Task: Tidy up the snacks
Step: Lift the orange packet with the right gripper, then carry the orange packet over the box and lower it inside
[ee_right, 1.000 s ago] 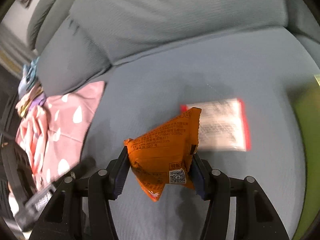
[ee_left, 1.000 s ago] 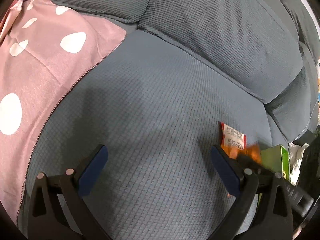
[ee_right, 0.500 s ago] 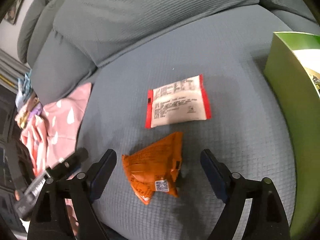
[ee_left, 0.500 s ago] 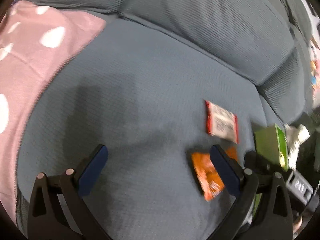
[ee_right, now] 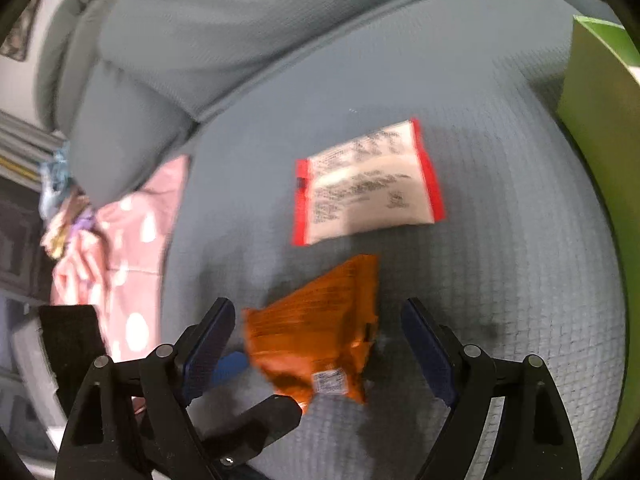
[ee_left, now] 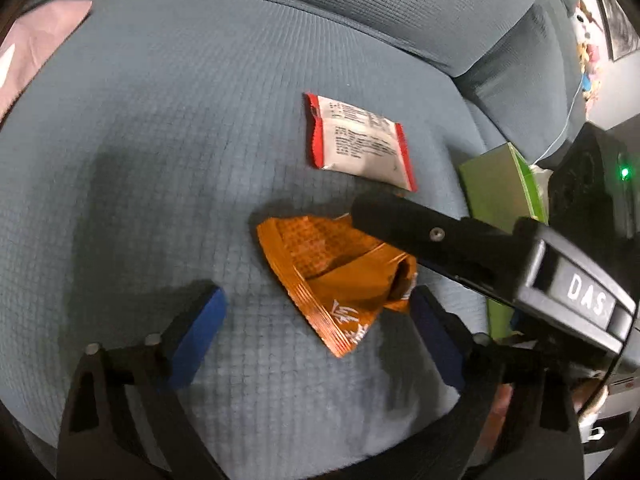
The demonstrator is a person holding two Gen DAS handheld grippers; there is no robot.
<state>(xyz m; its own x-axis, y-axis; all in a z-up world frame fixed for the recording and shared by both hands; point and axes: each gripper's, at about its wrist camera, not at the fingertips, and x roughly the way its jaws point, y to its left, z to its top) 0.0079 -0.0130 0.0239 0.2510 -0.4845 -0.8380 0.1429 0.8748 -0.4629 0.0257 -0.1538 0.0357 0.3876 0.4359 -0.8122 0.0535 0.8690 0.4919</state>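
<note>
An orange snack packet (ee_left: 336, 280) and a white one with red ends (ee_left: 360, 144) lie on grey-blue sofa fabric (ee_left: 160, 140); beside them a green box (ee_left: 500, 184), a pink white-spotted cloth (ee_right: 132, 240).

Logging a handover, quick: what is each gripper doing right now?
Left gripper: jaws closing around the orange packet, not gripping yet.
Right gripper: open, holding nothing.
</note>
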